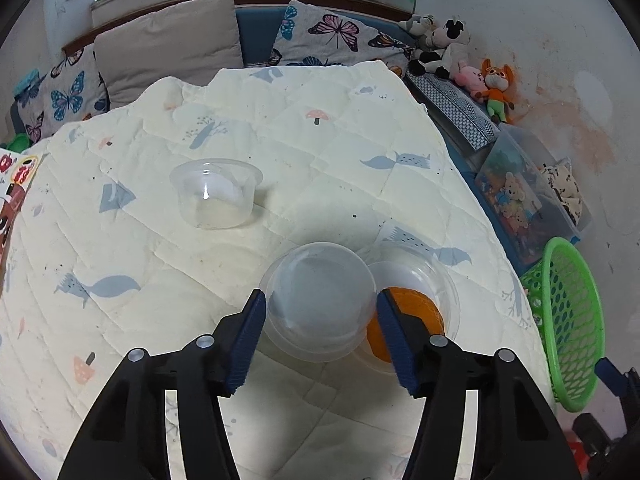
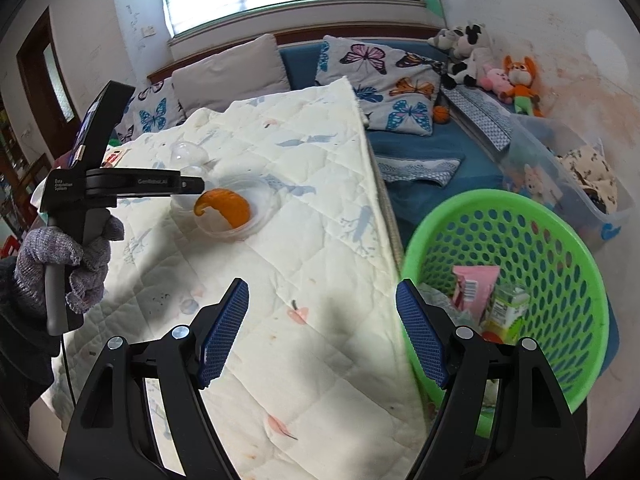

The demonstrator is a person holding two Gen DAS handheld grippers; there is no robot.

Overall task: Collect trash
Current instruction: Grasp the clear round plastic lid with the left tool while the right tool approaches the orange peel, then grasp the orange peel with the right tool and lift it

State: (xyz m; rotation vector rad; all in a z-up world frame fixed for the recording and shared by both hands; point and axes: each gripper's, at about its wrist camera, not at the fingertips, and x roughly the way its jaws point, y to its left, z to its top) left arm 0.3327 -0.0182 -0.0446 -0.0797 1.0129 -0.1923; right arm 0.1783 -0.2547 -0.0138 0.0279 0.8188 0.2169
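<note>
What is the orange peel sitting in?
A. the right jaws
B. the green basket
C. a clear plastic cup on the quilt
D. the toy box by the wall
C. The orange peel lies inside a clear plastic cup on the quilt, while the green basket beside the bed holds only wrappers and a carton.

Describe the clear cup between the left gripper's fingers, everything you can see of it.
The clear cup is a small, round tub of thin see-through plastic with a rolled rim, and it looks empty. It is tipped so that its base faces the left wrist camera. The left gripper has its blue fingers pressed on either side. It hangs over the quilt, in front of a clear bowl holding orange peel.
</note>
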